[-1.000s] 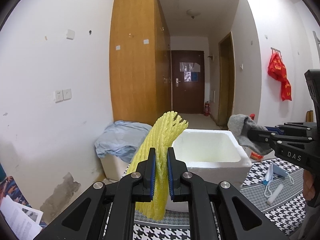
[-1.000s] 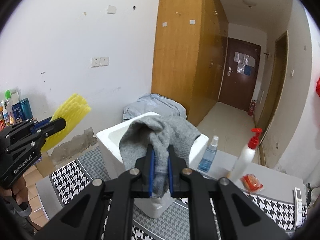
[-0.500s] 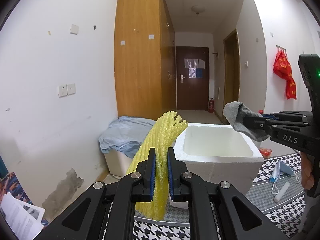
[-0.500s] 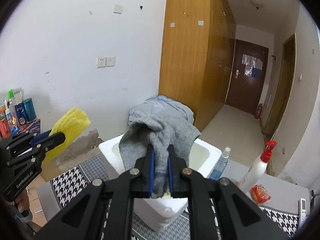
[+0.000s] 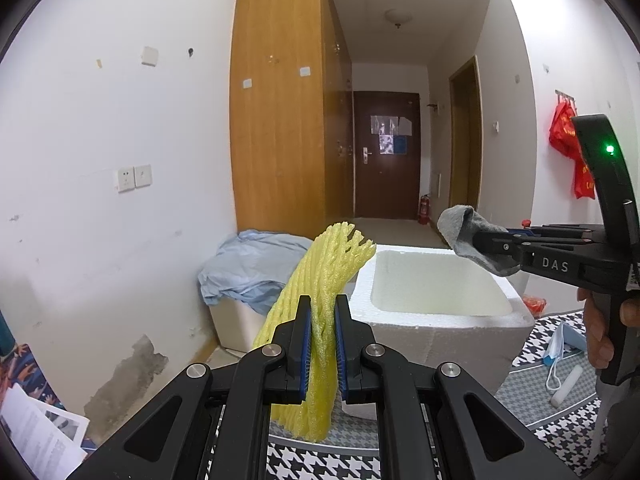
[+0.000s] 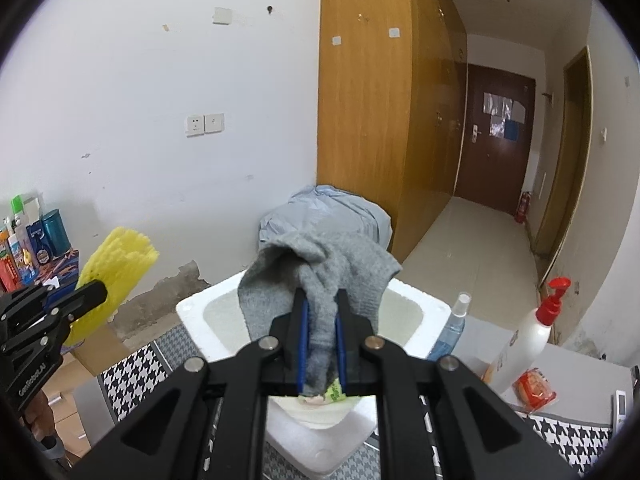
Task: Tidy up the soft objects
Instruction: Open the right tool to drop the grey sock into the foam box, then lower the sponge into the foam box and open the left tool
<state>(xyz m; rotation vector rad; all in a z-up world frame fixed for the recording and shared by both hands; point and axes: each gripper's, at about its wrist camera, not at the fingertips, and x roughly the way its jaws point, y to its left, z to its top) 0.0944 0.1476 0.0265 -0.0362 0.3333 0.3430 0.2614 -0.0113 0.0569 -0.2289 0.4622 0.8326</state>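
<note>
- Since a second ago your right tongs (image 6: pixel 320 344) have carried the grey sock (image 6: pixel 320 272) in toward the white foam box (image 5: pixel 440 336); the sock now hangs over the box's open top, where earlier it sat off to the box's right side.
- Your left tongs (image 5: pixel 322 344) have barely shifted: they stay clamped on the yellow foam net (image 5: pixel 320 280), which stands up between the pads, just near and left of the box.
- The right tongs are closed on a fold of the sock, most of it flopping over the fingertips.
- Risk: the sock is draped across the tongs, so on release it may cling to a pad rather than drop.
- Risk: it hangs toward the box's near wall; let go here and it could land on the rim and slide out onto the checked worktop (image 5: pixel 560 400).
- Risk: the net is springy; dropped from outside the wall, it may bounce off the edge.
- Both tongs converge on one opening, so they could knock together.
</note>
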